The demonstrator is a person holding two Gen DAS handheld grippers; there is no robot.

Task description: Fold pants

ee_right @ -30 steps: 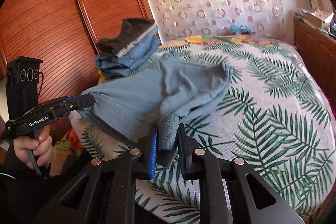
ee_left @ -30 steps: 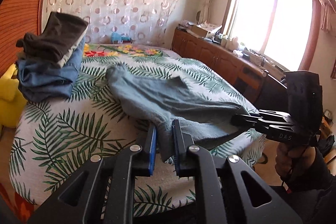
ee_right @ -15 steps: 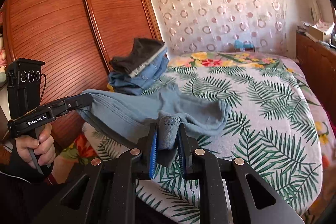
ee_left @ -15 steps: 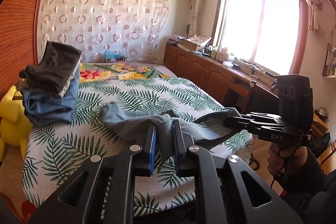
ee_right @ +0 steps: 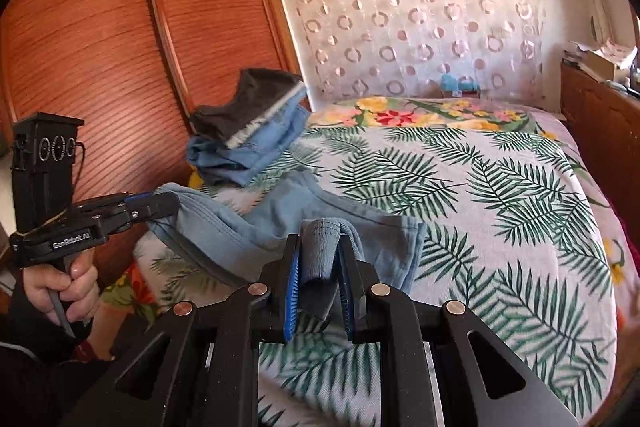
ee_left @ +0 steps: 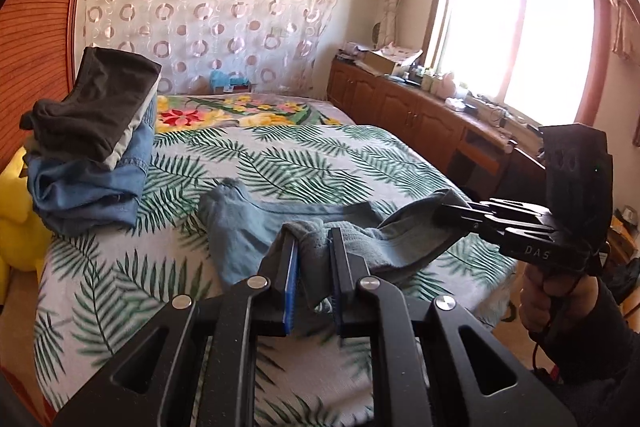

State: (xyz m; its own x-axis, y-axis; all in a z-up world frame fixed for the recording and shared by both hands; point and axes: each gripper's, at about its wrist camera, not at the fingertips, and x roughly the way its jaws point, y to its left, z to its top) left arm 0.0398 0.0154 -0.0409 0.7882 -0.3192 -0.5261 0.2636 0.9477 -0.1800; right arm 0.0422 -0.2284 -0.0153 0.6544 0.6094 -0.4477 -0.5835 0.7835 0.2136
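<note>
Two grippers each pinch a bunched edge of the blue-grey pants (ee_left: 256, 231). The left gripper (ee_left: 313, 267) is clamped on cloth between its blue pads; the right gripper (ee_right: 318, 263) likewise. The garment's gripped edge is stretched sideways between them, while the rest trails forward from both jaws onto the leaf-print bed (ee_left: 320, 155), beside a stack of folded clothes (ee_left: 92, 131).

pants (ee_left: 256, 227): soft matt cloth | wardrobe (ee_right: 100, 47): ribbed glossy wood | bedspread (ee_right: 500, 207): printed cloth
</note>
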